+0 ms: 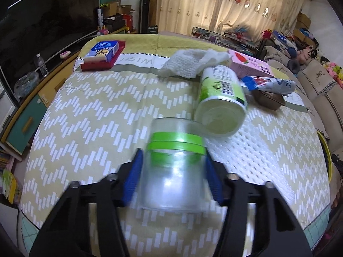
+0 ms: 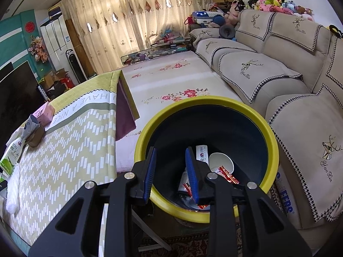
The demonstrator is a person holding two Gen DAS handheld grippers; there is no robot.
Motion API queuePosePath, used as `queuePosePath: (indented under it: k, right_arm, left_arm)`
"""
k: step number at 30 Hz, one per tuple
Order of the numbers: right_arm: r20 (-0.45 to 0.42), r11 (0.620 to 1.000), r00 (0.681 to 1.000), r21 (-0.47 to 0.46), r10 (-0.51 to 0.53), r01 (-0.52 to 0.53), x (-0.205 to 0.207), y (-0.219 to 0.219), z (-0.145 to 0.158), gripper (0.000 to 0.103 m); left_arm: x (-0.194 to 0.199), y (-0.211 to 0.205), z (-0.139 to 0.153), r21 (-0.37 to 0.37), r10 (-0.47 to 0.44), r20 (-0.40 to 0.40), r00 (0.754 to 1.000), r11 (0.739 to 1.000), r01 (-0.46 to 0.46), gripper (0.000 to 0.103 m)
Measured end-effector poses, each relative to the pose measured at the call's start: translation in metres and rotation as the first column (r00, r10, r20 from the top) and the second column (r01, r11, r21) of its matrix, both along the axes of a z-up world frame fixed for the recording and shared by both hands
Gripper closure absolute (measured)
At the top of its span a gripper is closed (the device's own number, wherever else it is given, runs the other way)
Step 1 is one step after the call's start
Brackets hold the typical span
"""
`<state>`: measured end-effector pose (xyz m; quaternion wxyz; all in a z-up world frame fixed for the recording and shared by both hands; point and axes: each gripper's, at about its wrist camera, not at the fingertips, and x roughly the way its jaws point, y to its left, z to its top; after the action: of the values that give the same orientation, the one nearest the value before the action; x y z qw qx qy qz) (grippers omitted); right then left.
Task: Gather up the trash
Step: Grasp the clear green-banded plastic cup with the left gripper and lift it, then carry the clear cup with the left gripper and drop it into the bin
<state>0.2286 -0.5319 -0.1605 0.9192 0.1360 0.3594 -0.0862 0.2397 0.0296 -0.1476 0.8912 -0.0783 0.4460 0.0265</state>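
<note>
My left gripper (image 1: 172,171) is shut on a clear plastic jar (image 1: 172,182) with green tape bands, held just above the yellow patterned tablecloth (image 1: 96,117). Behind it lies a green-and-white can (image 1: 220,98) on its side, then a white cloth (image 1: 193,63), a pink carton (image 1: 248,64), a crumpled blue-and-white wrapper (image 1: 270,84) and a brown box (image 1: 269,99). My right gripper (image 2: 170,169) is open and empty, hovering over a yellow-rimmed dark bin (image 2: 272,141) that holds a white cup (image 2: 220,161), red wrappers and a carton.
A red tray with a blue tissue pack (image 1: 103,54) sits at the table's far left. A beige sofa (image 2: 278,75) stands right of the bin. The table edge (image 2: 116,128) drops to a floral mat (image 2: 171,81). A TV cabinet (image 1: 32,107) runs along the left.
</note>
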Motion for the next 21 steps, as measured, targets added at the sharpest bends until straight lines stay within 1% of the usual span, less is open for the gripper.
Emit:
queuePosePath:
  k: [5, 9, 12, 15, 19, 21]
  right_arm:
    - [0.01, 1.0, 1.0, 0.014, -0.004, 0.004, -0.008, -0.003, 0.0, 0.076]
    - [0.017, 1.0, 1.0, 0.022, -0.012, 0.011, -0.015, -0.005, 0.001, 0.076]
    - [0.029, 1.0, 0.999, 0.021, -0.024, 0.023, -0.022, -0.008, 0.004, 0.076]
    - [0.046, 0.999, 0.998, 0.024, -0.038, 0.037, -0.034, -0.01, 0.008, 0.075]
    - [0.068, 0.998, 0.997, 0.044, -0.045, 0.042, -0.051, -0.014, 0.011, 0.069]
    - [0.072, 0.998, 0.996, 0.04, -0.05, 0.047, -0.058, -0.015, 0.011, 0.069]
  left_arm:
    - [-0.018, -0.005, 0.008, -0.004, -0.026, 0.017, 1.0, 1.0, 0.026, 0.052]
    - [-0.038, -0.02, 0.024, 0.006, -0.072, 0.047, 0.996, 0.997, 0.072, 0.052]
    - [-0.049, -0.035, 0.037, -0.001, -0.113, 0.072, 0.991, 0.994, 0.114, 0.052]
    - [-0.054, -0.062, 0.05, -0.004, -0.189, 0.097, 0.977, 0.982, 0.19, 0.052]
    - [-0.051, -0.109, 0.061, -0.009, -0.306, 0.121, 0.944, 0.951, 0.309, 0.052]
    - [-0.046, -0.132, 0.064, -0.012, -0.354, 0.127, 0.927, 0.934, 0.358, 0.052]
